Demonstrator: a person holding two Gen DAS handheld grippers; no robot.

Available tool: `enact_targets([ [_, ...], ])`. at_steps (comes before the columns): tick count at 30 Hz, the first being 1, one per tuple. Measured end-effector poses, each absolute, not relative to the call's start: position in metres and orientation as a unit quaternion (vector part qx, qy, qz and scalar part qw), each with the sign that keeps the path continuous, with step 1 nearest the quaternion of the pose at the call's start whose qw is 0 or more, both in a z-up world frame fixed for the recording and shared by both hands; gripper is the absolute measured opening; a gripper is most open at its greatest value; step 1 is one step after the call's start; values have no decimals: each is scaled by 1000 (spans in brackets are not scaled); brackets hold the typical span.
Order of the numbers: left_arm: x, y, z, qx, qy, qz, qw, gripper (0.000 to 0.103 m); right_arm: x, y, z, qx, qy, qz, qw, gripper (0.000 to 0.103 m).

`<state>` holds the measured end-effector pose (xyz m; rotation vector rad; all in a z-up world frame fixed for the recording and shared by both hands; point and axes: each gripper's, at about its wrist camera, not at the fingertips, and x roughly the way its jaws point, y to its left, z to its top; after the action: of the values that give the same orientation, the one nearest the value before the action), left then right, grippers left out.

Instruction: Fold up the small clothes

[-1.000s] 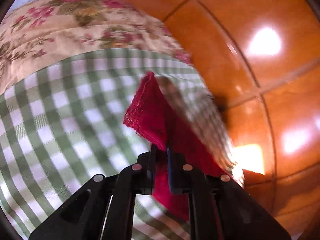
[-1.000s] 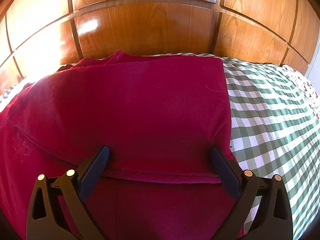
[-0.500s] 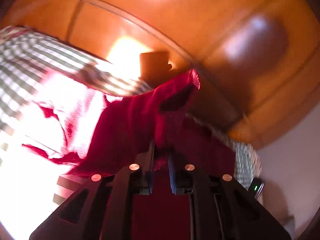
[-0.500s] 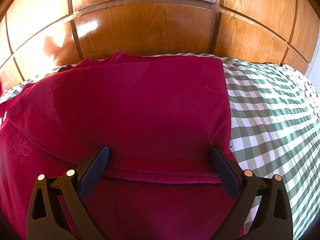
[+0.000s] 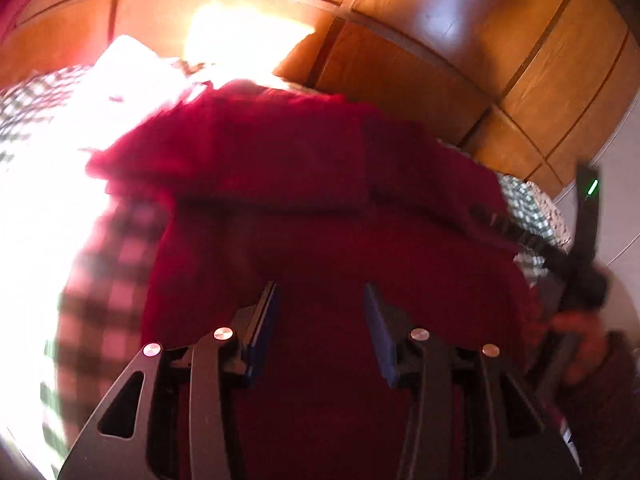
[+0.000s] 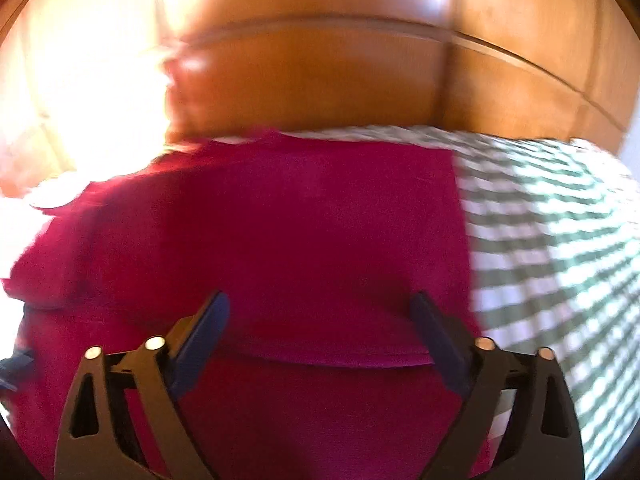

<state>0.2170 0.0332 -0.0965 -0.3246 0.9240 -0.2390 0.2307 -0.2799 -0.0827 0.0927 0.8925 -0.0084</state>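
Note:
A dark red garment (image 5: 300, 184) lies folded on the green-checked cloth (image 6: 552, 220). My left gripper (image 5: 320, 288) hovers just over its near part. Its jaws are opening, with a clear gap between them and no cloth pinched. In the right wrist view the same garment (image 6: 280, 220) fills the middle, a folded edge running across just under my right gripper (image 6: 319, 296). That gripper's jaws stand wide and are closing, and the pads are not pressing on the fabric. Both views are blurred.
A polished wooden headboard (image 6: 320, 80) rises right behind the garment, with strong sun glare at the left (image 5: 48, 200). In the left wrist view the other gripper's black body (image 5: 576, 264) and a hand (image 5: 576, 328) show at the right edge.
My left gripper swung across with a red fold pinched, laid it over the garment and let go as its jaws parted. My right gripper lifted slightly and its jaws narrowed a little.

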Motion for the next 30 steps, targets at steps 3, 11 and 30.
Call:
enact_targets([
  [3,209,37,-102,-154,439,-112,878,43,239,-235,-81,70,449,94,886,68],
  [11,210,41,-115,-156,429,-119,882,44,288,-160,-115,122,520,144,833,28],
  [30,201,26,-116,-135,424,-117,888,50,261,-263,-42,176,406,118,889,19],
])
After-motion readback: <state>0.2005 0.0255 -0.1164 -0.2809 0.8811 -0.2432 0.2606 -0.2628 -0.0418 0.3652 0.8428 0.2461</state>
